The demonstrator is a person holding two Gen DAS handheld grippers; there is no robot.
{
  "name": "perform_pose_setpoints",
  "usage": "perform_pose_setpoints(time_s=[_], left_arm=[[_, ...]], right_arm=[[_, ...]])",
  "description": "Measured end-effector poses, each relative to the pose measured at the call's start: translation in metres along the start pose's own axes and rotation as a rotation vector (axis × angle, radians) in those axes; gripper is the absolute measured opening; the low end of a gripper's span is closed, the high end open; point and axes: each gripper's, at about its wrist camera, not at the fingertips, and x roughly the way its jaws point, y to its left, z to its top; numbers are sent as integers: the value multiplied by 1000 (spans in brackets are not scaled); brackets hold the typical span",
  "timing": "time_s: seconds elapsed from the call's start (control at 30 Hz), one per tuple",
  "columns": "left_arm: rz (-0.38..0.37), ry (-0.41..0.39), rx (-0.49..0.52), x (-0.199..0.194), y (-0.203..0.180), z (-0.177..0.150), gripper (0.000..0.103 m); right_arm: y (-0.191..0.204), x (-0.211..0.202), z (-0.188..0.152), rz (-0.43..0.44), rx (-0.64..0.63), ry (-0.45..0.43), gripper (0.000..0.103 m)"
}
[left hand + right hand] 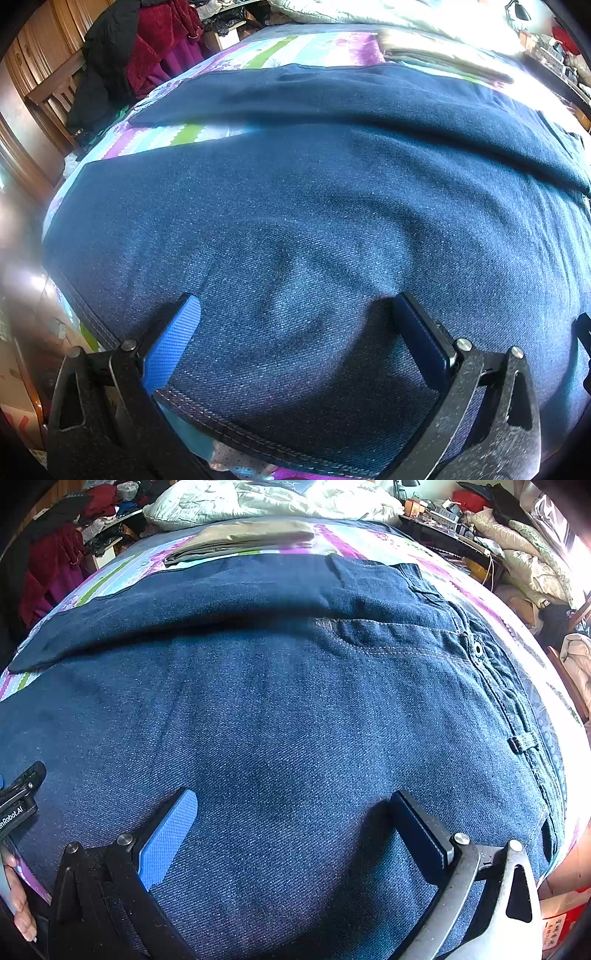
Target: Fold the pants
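Left wrist view shows the jeans (pixel 314 206) spread flat on the bed (pixel 207 133), with the left gripper (pixel 295 317) low over the near leg, close to the stitched side seam at the near edge. Its fingers (pixel 173 343) stand wide apart and hold nothing; the cloth lies between them but is not pinched. In the right wrist view the right gripper (pixel 295 812) is the same, released and empty, over the upper part of the near leg, and the waistband (pixel 517 709) with its button runs down the right side. The far leg lies beyond, a little apart from the near one at the left end, so the striped sheet shows between them.

I judge that the step in hand is to take the near edge and fold this leg over onto the far one. To do it well, both grippers should come down to the seam itself, not the middle of the cloth, and close on both layers of the denim. The two grips should be well apart along the edge, so the long leg does not sag between them. Then lift together and lay seam on seam. Denim is stiff and heavy, so a shallow pinch may slip. The folded beige cloth (pixel 243 539) beyond the jeans should stay clear.
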Motion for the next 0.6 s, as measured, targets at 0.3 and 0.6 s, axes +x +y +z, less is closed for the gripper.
perform_pose_setpoints(time_s=[0.3,0.6], left_arm=[[7,5,-3,-6,-13,-5,103],[0,12,4,-11,-21,-6,103]], right_arm=[[-1,-1,-2,9,5,-8,103],[-2,-5,-11,41,-23,-81,103]])
